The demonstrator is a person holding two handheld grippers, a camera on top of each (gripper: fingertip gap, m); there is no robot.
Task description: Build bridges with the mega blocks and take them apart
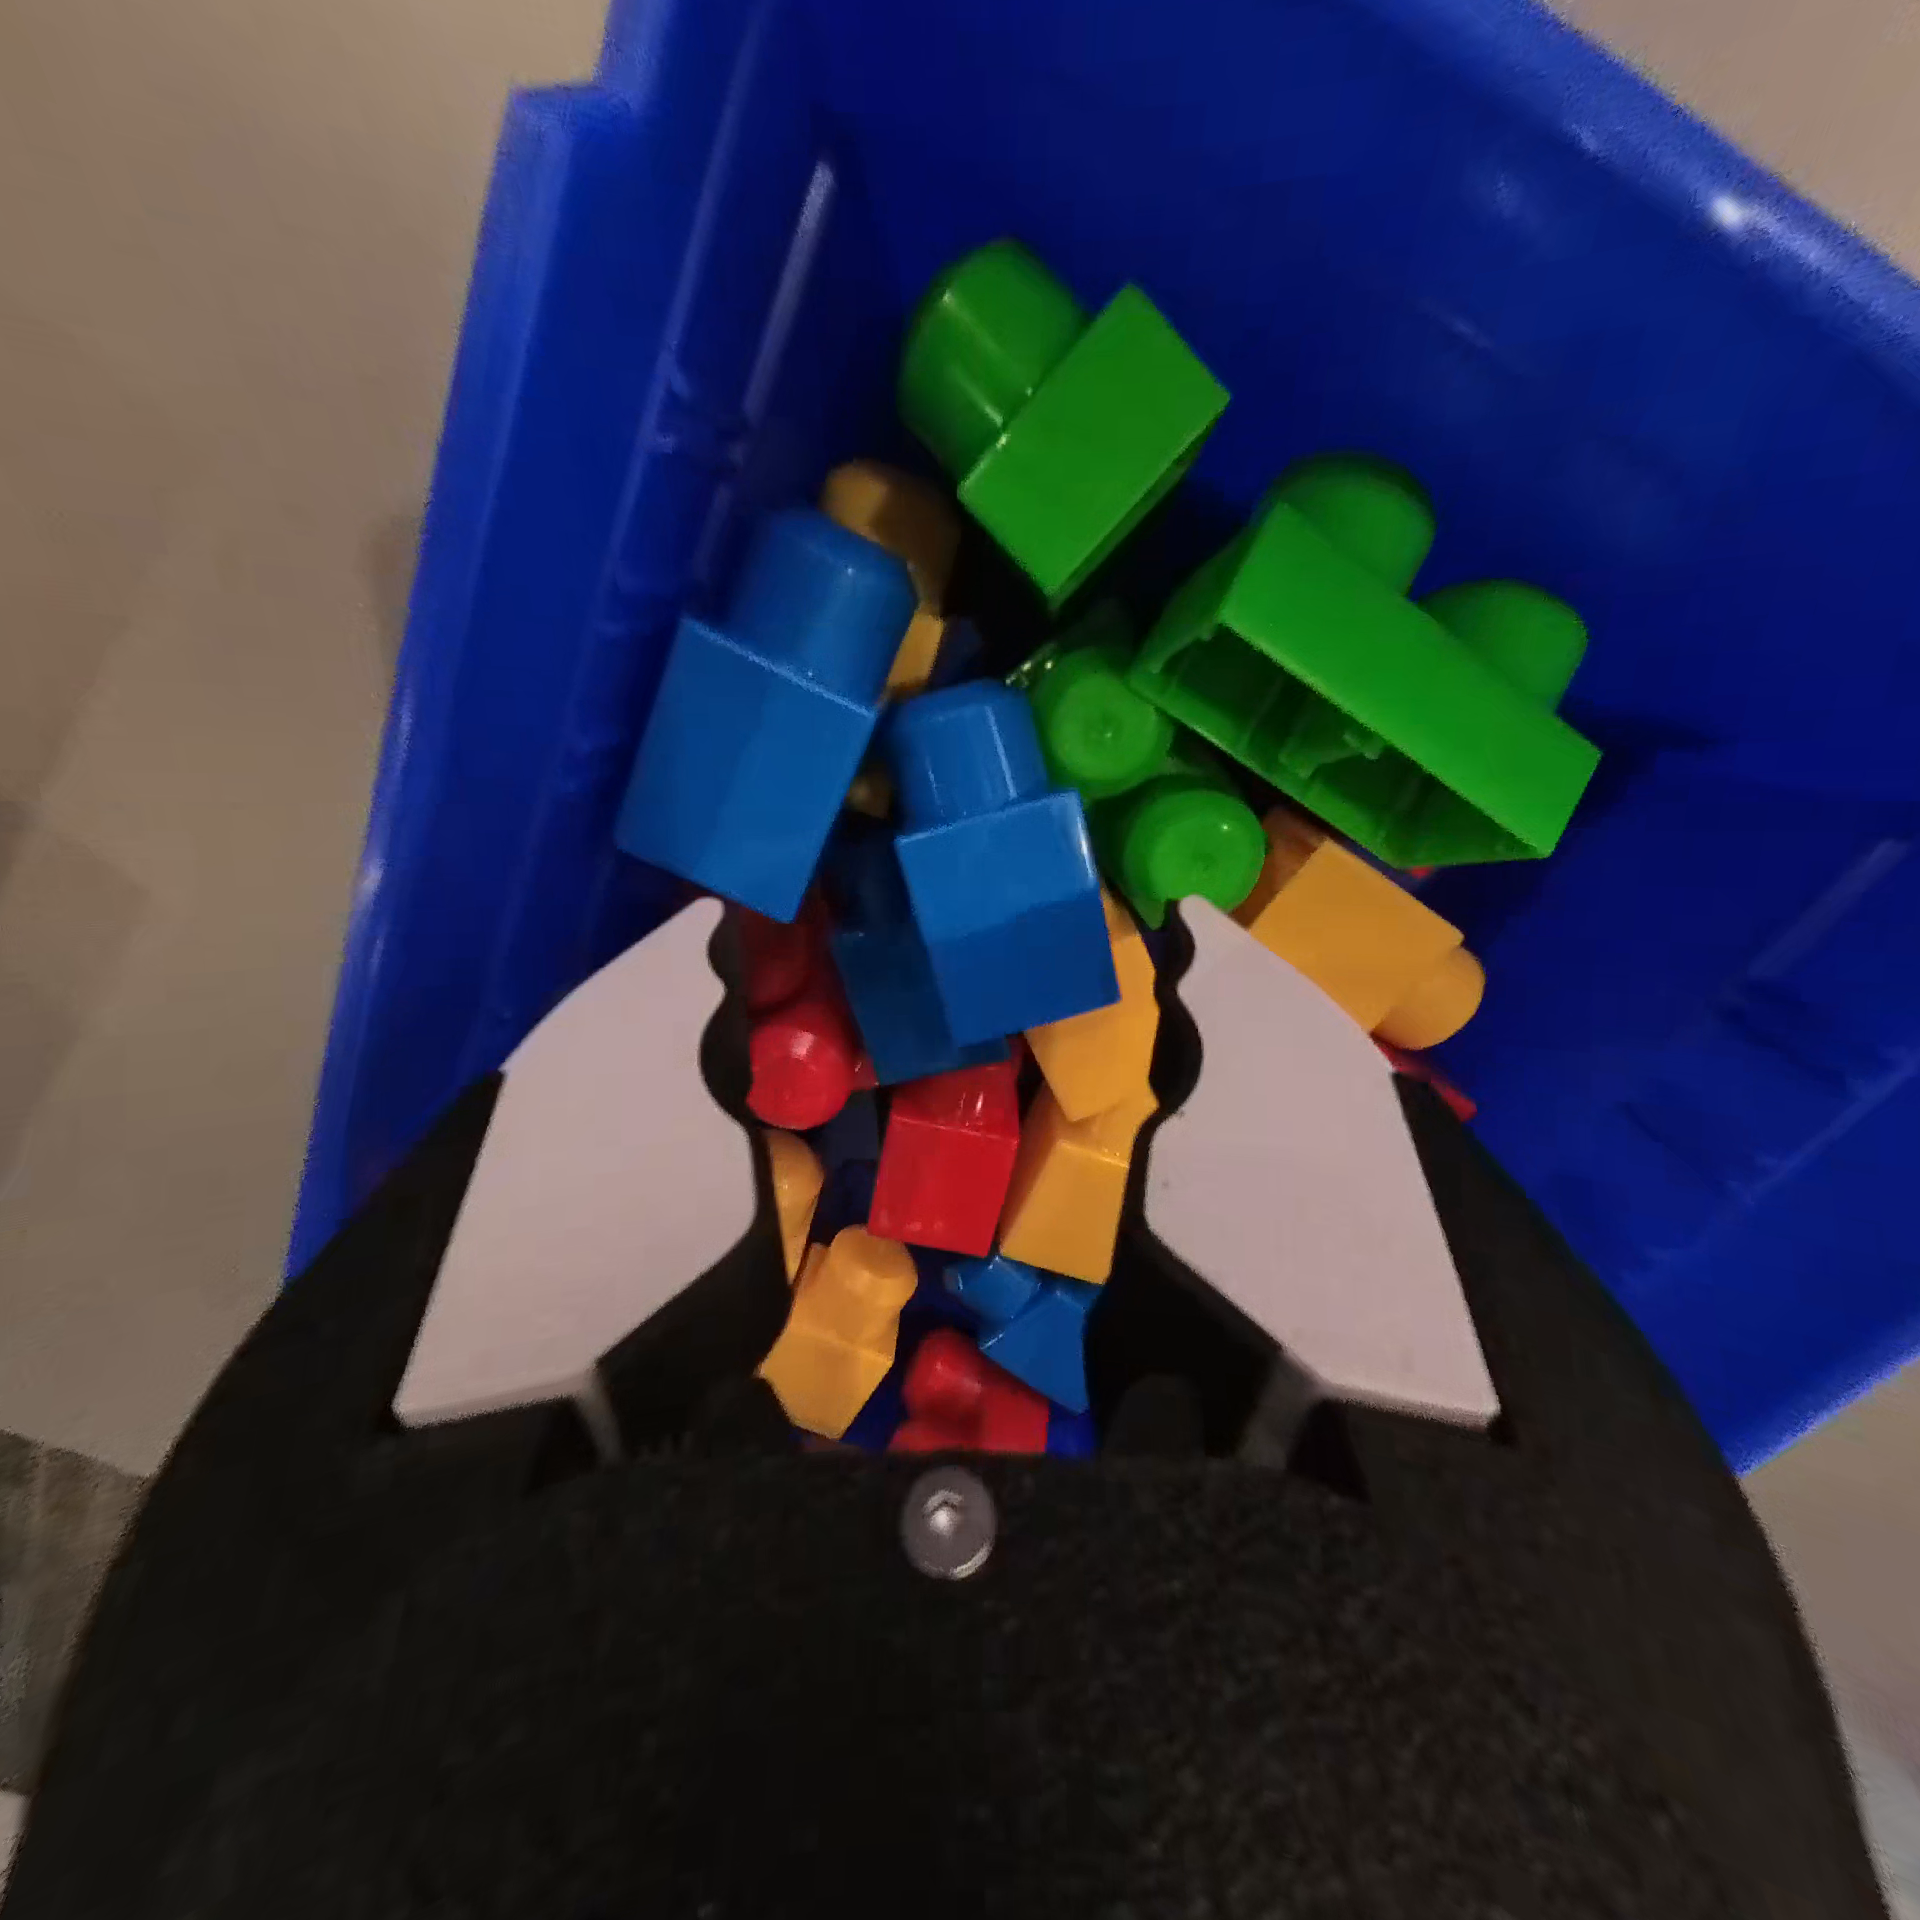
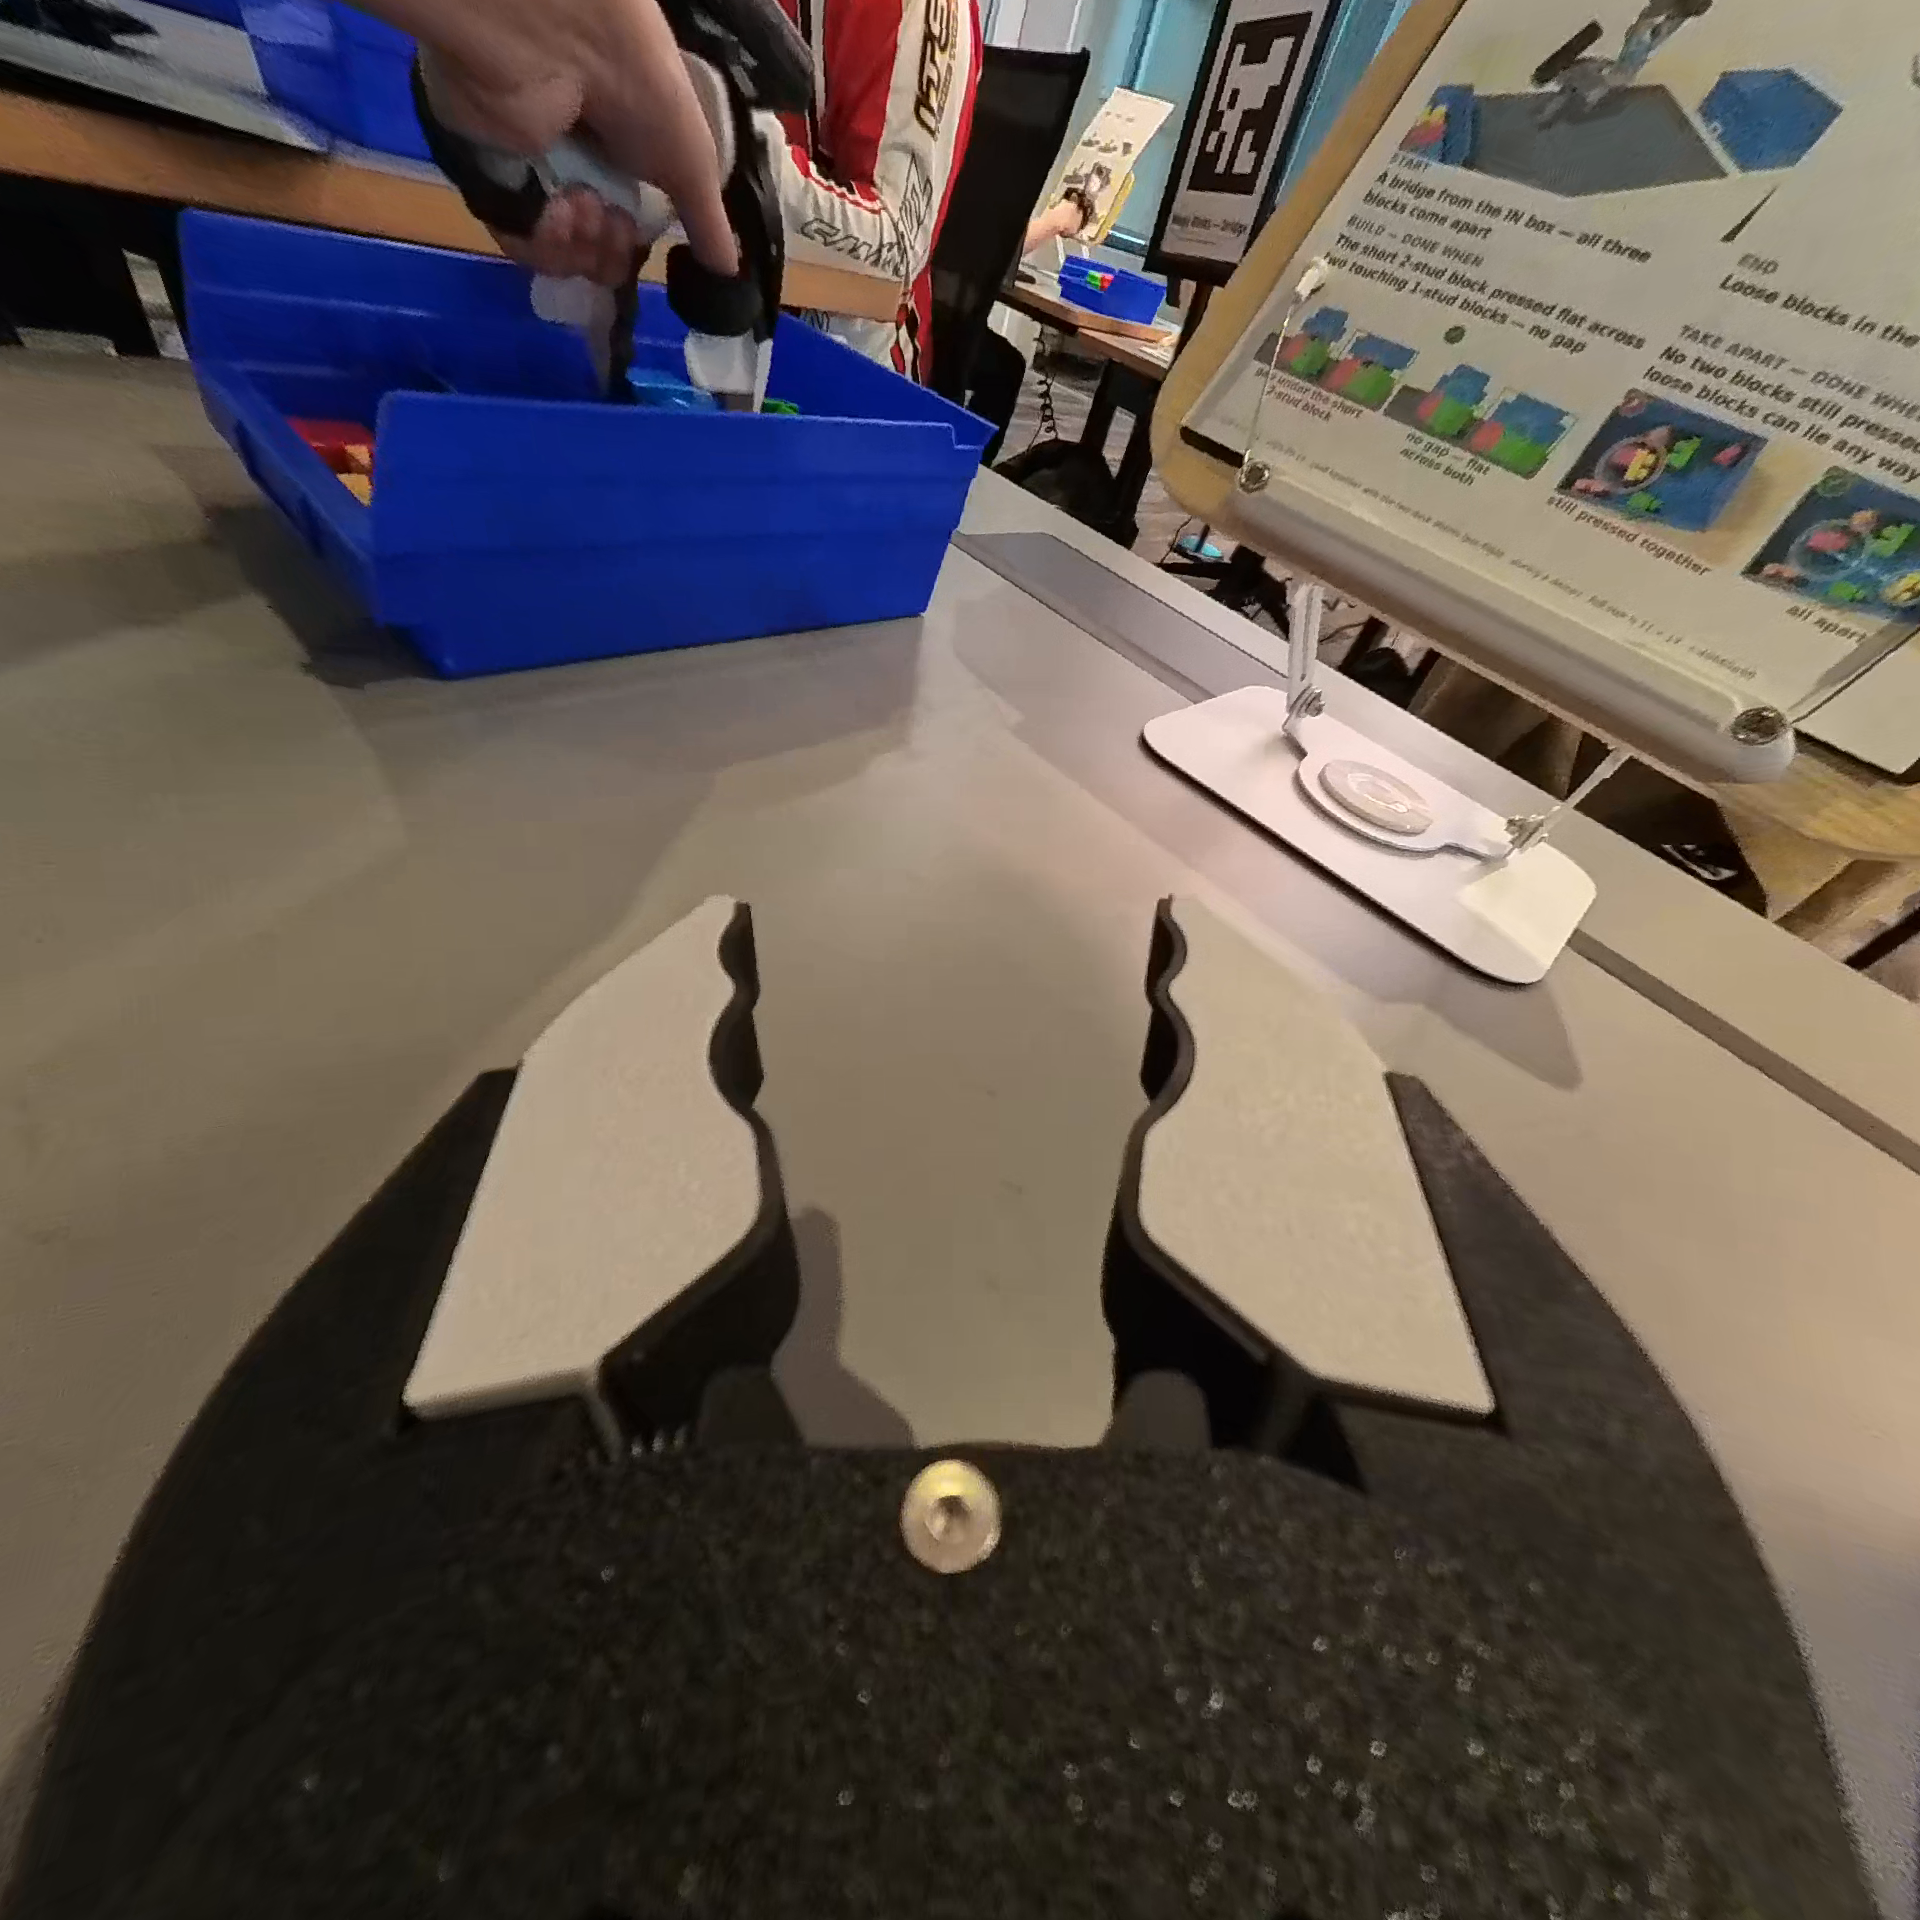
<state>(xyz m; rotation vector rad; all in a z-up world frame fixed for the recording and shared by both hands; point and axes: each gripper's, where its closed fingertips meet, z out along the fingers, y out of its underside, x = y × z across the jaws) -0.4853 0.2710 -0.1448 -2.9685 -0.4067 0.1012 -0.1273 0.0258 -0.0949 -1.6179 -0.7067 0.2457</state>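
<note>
The left gripper (image 1: pixel 951 914) is seen w/ fingers spread apart, lowered into the blue bin (image 1: pixel 1558 312) over a loose heap of mega blocks (image 1: pixel 966 1039). Nothing is clamped. Between the fingertips a blue 1-stud block (image 1: pixel 997 883) is framed; whether either pad touches it can't be told. A 2nd blue block (image 1: pixel 758 717) lies just beyond the left fingertip. Ahead and to the right, a green 2-stud block (image 1: pixel 1371 696) is tipped hollow side up, w/ a green 1-stud block (image 1: pixel 1060 416) farther ahead. Red blocks (image 1: pixel 945 1164) and yellow blocks (image 1: pixel 1351 935) are piled between and beside the fingers, nearer the gripper body.

The right gripper (image 2: pixel 951 920) is held wide apart as well, empty, low over the bare grey table (image 2: pixel 623 831); no block is near it.

Only the right wrist view shows the wider setting: the bin (image 2: pixel 644 540) sits on the table ahead-left of the right gripper, well apart from it, w/ the left gripper (image 2: pixel 675 364) dipped inside, held by a hand (image 2: pixel 582 114). Ahead-right, an instruction board (image 2: pixel 1621 343) is propped on a white stand (image 2: pixel 1382 831). Only the left wrist view shows the bin contents in detail.
</note>
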